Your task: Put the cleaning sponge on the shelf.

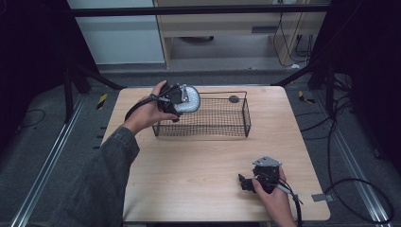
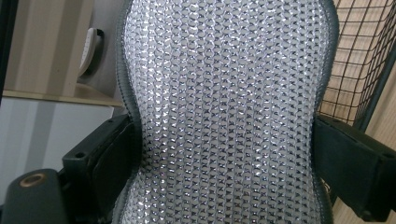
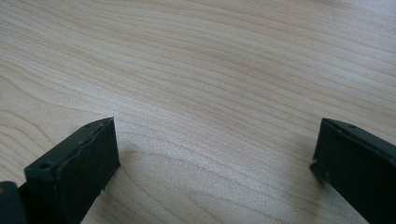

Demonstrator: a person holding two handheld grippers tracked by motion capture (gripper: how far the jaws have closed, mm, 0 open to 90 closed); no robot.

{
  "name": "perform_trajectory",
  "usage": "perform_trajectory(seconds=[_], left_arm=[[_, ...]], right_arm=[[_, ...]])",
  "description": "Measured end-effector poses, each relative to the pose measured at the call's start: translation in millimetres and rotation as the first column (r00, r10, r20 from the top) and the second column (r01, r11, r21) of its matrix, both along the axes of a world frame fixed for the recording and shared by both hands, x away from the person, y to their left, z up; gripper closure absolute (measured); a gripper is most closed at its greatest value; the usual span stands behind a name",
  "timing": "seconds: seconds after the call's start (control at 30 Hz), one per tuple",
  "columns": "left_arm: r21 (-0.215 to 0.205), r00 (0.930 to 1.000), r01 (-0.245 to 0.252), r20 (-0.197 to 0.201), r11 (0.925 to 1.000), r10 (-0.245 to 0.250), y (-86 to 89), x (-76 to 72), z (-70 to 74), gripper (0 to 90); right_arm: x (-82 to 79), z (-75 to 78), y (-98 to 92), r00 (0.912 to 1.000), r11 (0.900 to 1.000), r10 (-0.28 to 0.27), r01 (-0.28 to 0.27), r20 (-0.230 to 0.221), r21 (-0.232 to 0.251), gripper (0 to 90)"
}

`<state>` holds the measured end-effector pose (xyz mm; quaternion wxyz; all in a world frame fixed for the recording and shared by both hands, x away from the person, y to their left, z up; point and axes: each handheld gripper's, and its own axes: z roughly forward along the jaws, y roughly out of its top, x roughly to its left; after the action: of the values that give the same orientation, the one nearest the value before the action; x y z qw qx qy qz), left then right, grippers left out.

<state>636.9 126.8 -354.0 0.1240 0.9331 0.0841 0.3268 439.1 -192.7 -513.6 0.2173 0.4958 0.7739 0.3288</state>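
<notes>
The left tongs [image 1: 182, 101] gripped a silver mesh pad [image 1: 189, 98] w/ a grey edge, holding it above the near-left corner of the wire basket [image 1: 236, 124]. In the left gripper view the pad [image 2: 224, 112] sat between both jaws at its narrow waist, jaws pressed against the grey edging on each side. Judgement: gripping at the waist gave the jaws the shortest span to close over and kept the pad from slipping lengthwise. The pad stood roughly upright in the grip, its broad face toward the camera, w/ basket wires [image 2: 369, 56] just beside it on one side.

The basket stood on the worktop [image 1: 198, 179], toward its far edge, w/ its long side facing the person. A small dark round item [image 1: 233, 99] lay inside, near the far wall; what it was could not be told.

The left hand [image 1: 149, 111] approached from the basket's left end, wrist raised. Judgement: the height kept the pad clear of the rim for a drop or lowering into the basket; the pad was not yet inside.

The right tongs [image 1: 246, 182] rested low, well apart from the basket, near the worktop's front-right corner, held by the right hand [image 1: 272, 189]. In the right gripper view the jaws stood wide w/ nothing between them, bare wood grain [image 3: 210, 84] beneath. Judgement: parked there, the right side stayed out of the left arm's path and took no part in this step.

Risk, as judged: the pad's lower end could catch on the rim wire if lowered too near the corner.
</notes>
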Motion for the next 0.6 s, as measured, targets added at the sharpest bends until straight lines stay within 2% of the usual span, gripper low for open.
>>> perform_trajectory(seconds=[0.33,0.6], left_arm=[[0.02,0.9998,0.004,-0.02,0.9998,-0.004,-1.1,5.8,-11.9,9.1],[0.018,0.9993,0.002,-0.038,0.9998,-0.001,-3.1,10.4,-17.5,9.0]], right_arm=[[0.0,0.0,-0.1,1.0,1.0,0.001,-0.001,0.0,-0.001,0.6],[0.0,0.0,0.0,1.0,1.0,0.0,0.0,0.0,0.0,0.6]])
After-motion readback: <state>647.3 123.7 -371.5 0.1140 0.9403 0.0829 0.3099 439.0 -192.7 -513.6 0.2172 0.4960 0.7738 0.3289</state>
